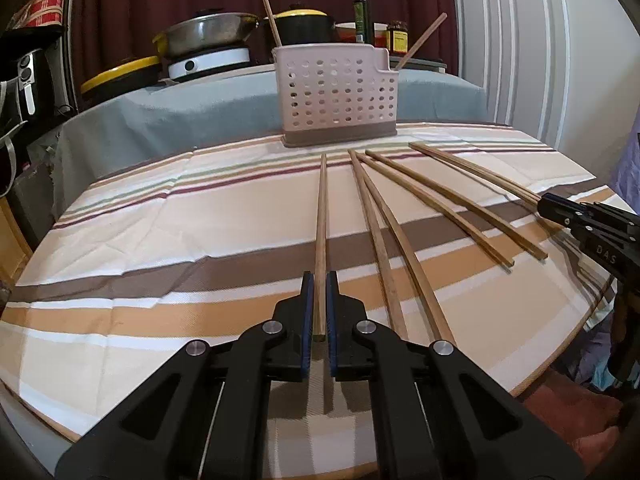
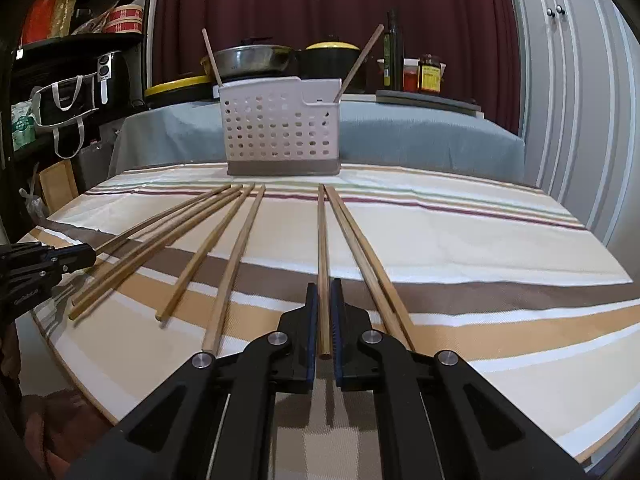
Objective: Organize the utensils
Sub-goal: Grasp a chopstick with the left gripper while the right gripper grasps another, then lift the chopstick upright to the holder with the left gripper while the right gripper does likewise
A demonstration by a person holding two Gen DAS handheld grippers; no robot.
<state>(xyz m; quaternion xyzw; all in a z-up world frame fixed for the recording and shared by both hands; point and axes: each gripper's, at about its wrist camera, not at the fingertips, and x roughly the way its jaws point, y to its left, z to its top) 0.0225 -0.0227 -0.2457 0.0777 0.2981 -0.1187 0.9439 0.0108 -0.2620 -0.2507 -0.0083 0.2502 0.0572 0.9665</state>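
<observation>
Both tongs were low over the striped desk, each closed on the near end of one chopstick.

Left tongs pinched a chopstick lying straight toward the perforated holder at the far edge. Right tongs pinched another chopstick, just beside a loose pair.

Two sticks already stood in the holder; the others lay fanned on the cloth.

Judgement: lift the near end first, keep the grip square so the stick does not pivot, then tip upright over the holder. Both tongs pointed forward, nearly level.
</observation>
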